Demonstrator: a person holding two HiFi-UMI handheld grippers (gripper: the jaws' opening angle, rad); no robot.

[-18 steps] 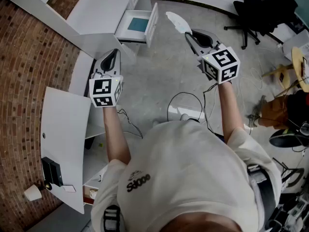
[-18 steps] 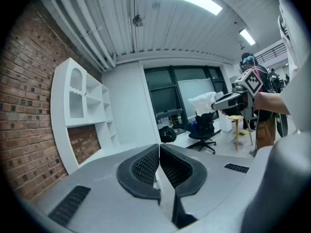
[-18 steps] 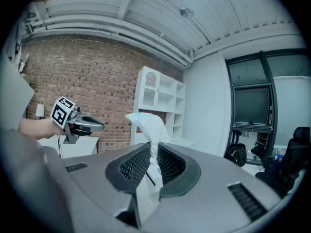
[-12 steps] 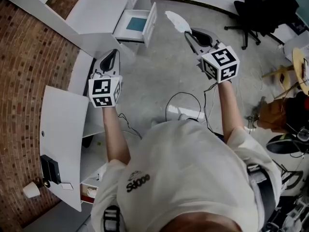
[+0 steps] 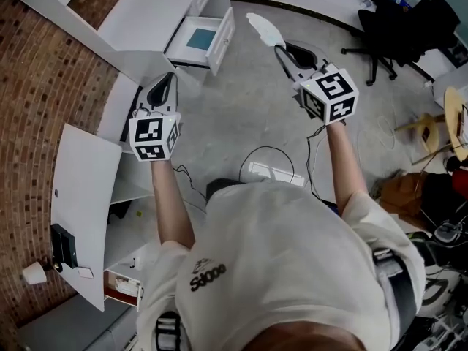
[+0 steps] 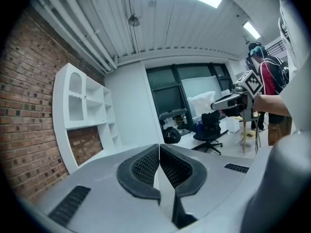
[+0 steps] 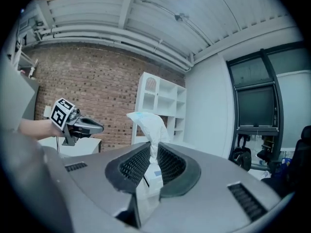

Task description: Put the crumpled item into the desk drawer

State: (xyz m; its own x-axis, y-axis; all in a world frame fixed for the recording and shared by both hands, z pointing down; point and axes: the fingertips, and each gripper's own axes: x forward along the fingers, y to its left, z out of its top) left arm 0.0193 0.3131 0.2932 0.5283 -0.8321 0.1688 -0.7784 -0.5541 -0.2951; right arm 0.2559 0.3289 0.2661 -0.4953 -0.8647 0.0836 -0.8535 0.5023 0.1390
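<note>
Crumpled white item (image 5: 265, 29), thin and creased with a pale blue patch, is clamped in the right gripper's (image 5: 281, 50) ribbed black jaws, right of the open drawer (image 5: 221, 41); the left gripper's (image 5: 168, 79) jaws are pressed together.

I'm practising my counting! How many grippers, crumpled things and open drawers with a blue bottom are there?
Grippers: 2, the left gripper and the right gripper
Crumpled item: 1
Drawer with a blue bottom: 1
Total: 4
</note>
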